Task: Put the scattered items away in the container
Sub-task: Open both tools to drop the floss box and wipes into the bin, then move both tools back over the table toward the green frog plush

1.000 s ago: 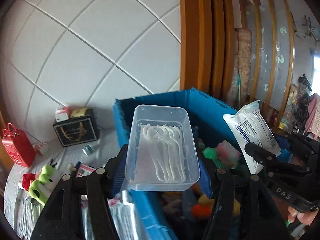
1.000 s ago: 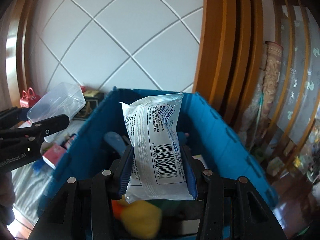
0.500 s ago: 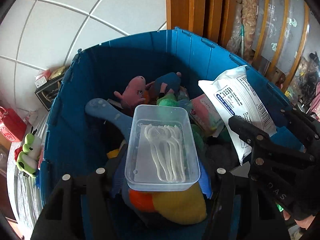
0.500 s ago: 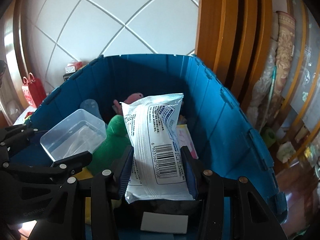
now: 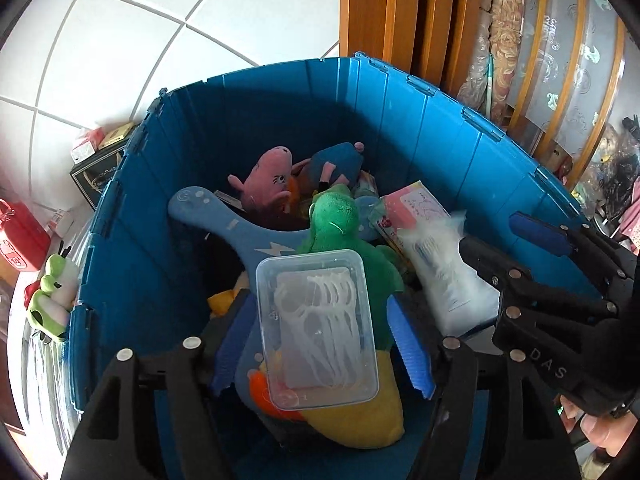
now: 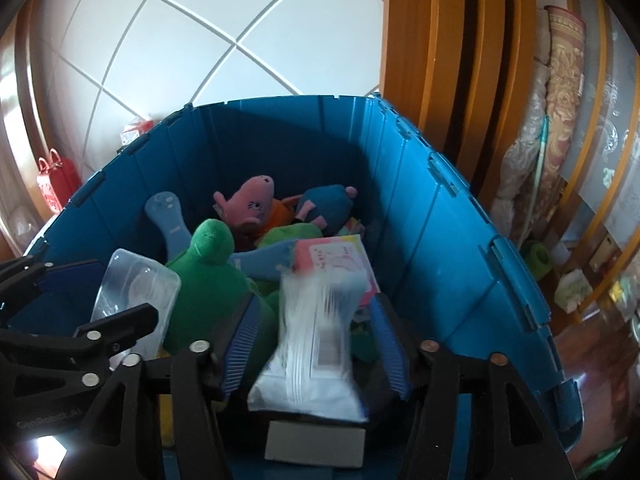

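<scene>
Left wrist view: my left tool (image 5: 324, 344) is over the blue bin (image 5: 440, 148), jaws opening, and the clear box (image 5: 318, 328) of floss picks sits loose between them, resting on the green plush (image 5: 340, 220) and yellow plush (image 5: 372, 412). At three o'clock, the right tool (image 5: 532, 256) beside the blurred white packet (image 5: 448, 280).

Right wrist view: my right tool (image 6: 316, 344) is opening too; the white packet (image 6: 316, 344) is blurred between the spread pads, inside the bin (image 6: 460, 240). Clear box (image 6: 136, 304) at nine o'clock by the left tool (image 6: 80, 300).
</scene>
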Available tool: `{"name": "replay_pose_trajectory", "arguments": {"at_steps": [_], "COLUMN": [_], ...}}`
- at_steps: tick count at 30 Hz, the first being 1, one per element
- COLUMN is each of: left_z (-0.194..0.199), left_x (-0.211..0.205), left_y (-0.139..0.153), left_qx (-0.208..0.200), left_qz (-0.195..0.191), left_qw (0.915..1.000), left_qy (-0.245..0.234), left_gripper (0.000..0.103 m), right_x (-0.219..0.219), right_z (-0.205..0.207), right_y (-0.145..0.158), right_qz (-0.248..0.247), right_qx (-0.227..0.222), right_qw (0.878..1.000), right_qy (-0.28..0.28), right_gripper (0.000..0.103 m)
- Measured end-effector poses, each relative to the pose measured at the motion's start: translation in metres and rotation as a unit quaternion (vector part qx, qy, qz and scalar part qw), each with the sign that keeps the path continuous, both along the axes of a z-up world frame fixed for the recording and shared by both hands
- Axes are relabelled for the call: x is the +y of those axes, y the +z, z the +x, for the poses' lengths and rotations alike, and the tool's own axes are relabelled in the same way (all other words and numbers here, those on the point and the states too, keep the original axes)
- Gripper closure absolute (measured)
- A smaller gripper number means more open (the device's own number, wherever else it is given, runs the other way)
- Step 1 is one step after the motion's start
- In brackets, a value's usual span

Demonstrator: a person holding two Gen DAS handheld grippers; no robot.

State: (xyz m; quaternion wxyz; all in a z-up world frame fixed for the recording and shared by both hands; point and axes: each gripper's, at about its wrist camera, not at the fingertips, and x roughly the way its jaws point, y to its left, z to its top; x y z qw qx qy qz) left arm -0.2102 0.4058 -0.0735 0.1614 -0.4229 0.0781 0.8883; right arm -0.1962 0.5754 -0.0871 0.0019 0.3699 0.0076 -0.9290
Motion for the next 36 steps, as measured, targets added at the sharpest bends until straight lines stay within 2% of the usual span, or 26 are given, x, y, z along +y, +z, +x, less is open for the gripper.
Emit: {"name": "replay_pose_trajectory", "arguments": {"at_steps": [10,14,16,22,28,32,36], "left_z": [0.002,0.003,0.006,0.032,0.05,0.056,0.062], "left_x": [-0.002,-0.011,-0.017,-0.048,-0.107,-0.157,-0.22], "left_y": [0.003,0.004,0.005,0.016,0.033,0.039,0.04], "left_qx": [0.01,0.003,0.002,0.049,0.094,0.103,0.109], "left_qz": [0.005,0.026,0.035,0.037,0.053,0.064,0.064], "left_qw": [0.9997,0.9991,0.9987,0.9952,0.9858,0.9814,0.9764], "left_qy": [0.021,0.032,0.038,0.077,0.129,0.149,0.175], "left_gripper": [0.033,0.033,0.033,0.033,0.033,0.033,0.033], "right_x": [0.009,0.012,0.014,0.007,-0.042,-0.092,-0.152], "right_z": [0.01,0.017,0.022,0.032,0.043,0.048,0.054], "right_y": [0.001,0.006,0.008,0.018,0.041,0.056,0.068], "right_qz": [-0.009,-0.028,-0.043,-0.076,-0.084,-0.08,-0.082], "right_qx": [0.008,0.018,0.026,0.043,0.072,0.094,0.113], "right_qw": [1.0,0.999,0.999,0.996,0.993,0.99,0.985], "right_qy": [0.004,0.005,0.003,0.008,0.043,0.074,0.1], "right_gripper": [0.03,0.02,0.019,0.015,0.014,0.004,0.003]}}
